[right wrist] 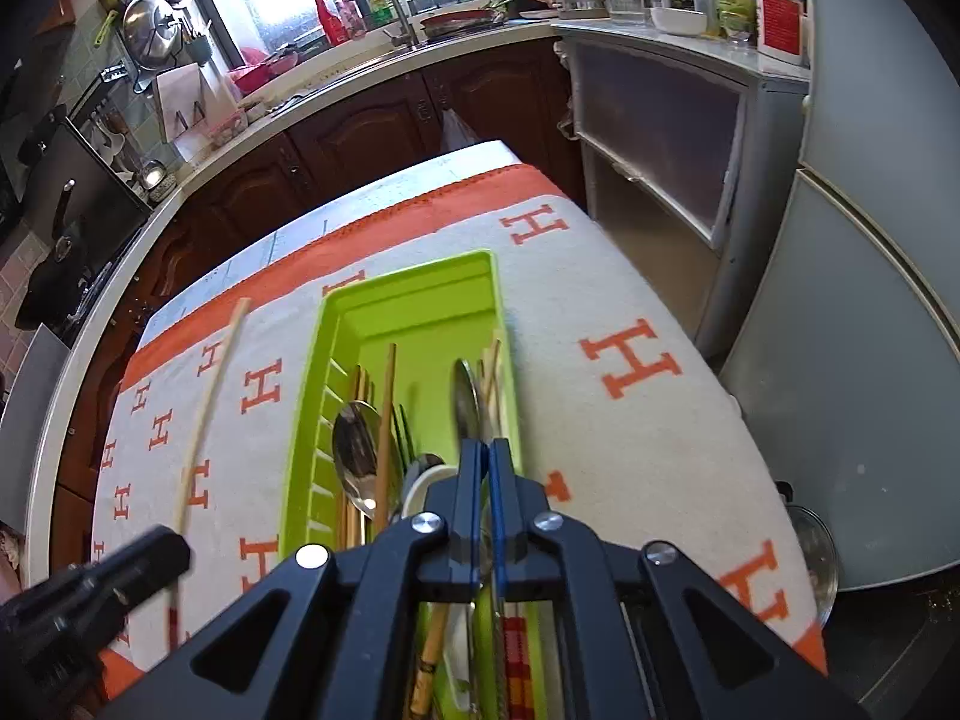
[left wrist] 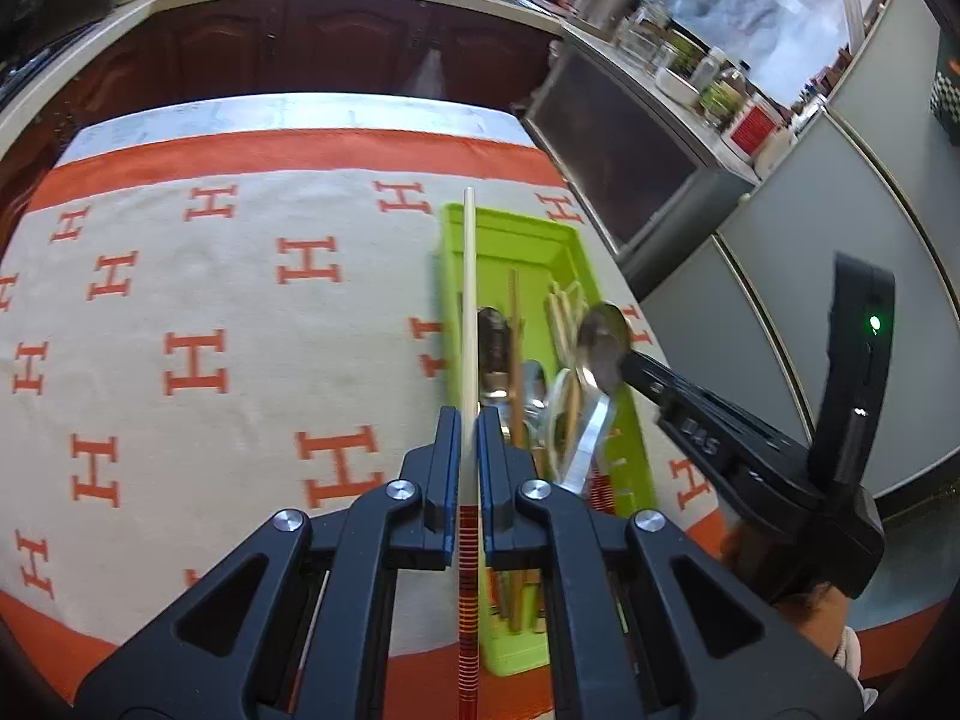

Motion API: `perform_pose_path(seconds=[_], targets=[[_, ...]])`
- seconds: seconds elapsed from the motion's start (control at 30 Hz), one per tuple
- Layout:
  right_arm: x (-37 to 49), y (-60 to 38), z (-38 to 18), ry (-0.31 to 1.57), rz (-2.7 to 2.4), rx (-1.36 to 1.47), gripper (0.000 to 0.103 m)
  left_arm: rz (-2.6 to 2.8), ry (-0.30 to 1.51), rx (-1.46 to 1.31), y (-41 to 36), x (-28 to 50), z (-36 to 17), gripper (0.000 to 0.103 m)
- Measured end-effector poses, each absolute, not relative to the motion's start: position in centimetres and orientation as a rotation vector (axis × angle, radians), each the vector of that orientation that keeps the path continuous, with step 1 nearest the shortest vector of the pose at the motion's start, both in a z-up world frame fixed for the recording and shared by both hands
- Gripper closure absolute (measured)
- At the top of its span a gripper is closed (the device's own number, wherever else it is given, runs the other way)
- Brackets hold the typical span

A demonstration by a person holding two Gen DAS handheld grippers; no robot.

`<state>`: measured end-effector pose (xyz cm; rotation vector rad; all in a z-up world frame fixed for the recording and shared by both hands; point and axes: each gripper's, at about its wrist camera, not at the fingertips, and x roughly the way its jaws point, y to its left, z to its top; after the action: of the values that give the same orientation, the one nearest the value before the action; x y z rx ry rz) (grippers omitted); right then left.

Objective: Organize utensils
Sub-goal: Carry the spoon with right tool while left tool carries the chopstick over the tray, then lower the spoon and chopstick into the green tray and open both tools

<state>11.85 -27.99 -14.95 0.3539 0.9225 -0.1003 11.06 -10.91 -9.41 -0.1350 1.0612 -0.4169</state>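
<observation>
My left gripper (left wrist: 470, 420) is shut on a pale wooden chopstick (left wrist: 469, 300) with a red-striped end, which points forward over the tablecloth, just left of the green utensil tray (left wrist: 510, 228). The tray (right wrist: 408, 276) holds several spoons, chopsticks and forks. My right gripper (right wrist: 485, 447) is shut on a metal spoon (right wrist: 465, 396), held above the tray's right side. In the left wrist view the right gripper (left wrist: 627, 360) and its spoon (left wrist: 603, 342) come in from the right. The right wrist view shows the left gripper (right wrist: 168, 546) and the chopstick (right wrist: 210, 408) at lower left.
The table wears a beige cloth with orange H marks (left wrist: 198, 360). The tray lies near the table's right edge. Dark wooden cabinets (right wrist: 360, 138) and a counter with a sink (right wrist: 384, 18) run behind. A grey fridge (right wrist: 870, 300) stands to the right.
</observation>
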Motion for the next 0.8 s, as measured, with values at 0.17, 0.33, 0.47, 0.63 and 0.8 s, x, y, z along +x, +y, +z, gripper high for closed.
perform_pose_path(seconds=[0.17, 0.33, 0.47, 0.63, 0.8], targets=[[12.7, -27.9, -14.6, 0.909, -0.063, 0.374, 0.097, -0.464, 1.113, -0.128, -13.9, 12.0, -10.7, 0.100], [12.5, -28.4, -14.3, 0.901, -0.059, 0.402, 0.096, -0.481, 1.171, -0.142, -15.0, 12.8, -12.2, 0.100], [11.9, -28.9, -14.4, 0.908, -0.056, 0.422, 0.096, -0.467, 1.182, -0.111, -15.0, 12.8, -12.6, 0.099], [10.9, -29.0, -14.7, 0.920, -0.046, 0.430, 0.096, -0.452, 1.178, -0.098, -14.2, 12.5, -12.5, 0.091], [9.7, -28.5, -15.1, 0.944, -0.025, 0.422, 0.096, -0.418, 1.136, -0.081, -12.8, 11.5, -11.7, 0.072]])
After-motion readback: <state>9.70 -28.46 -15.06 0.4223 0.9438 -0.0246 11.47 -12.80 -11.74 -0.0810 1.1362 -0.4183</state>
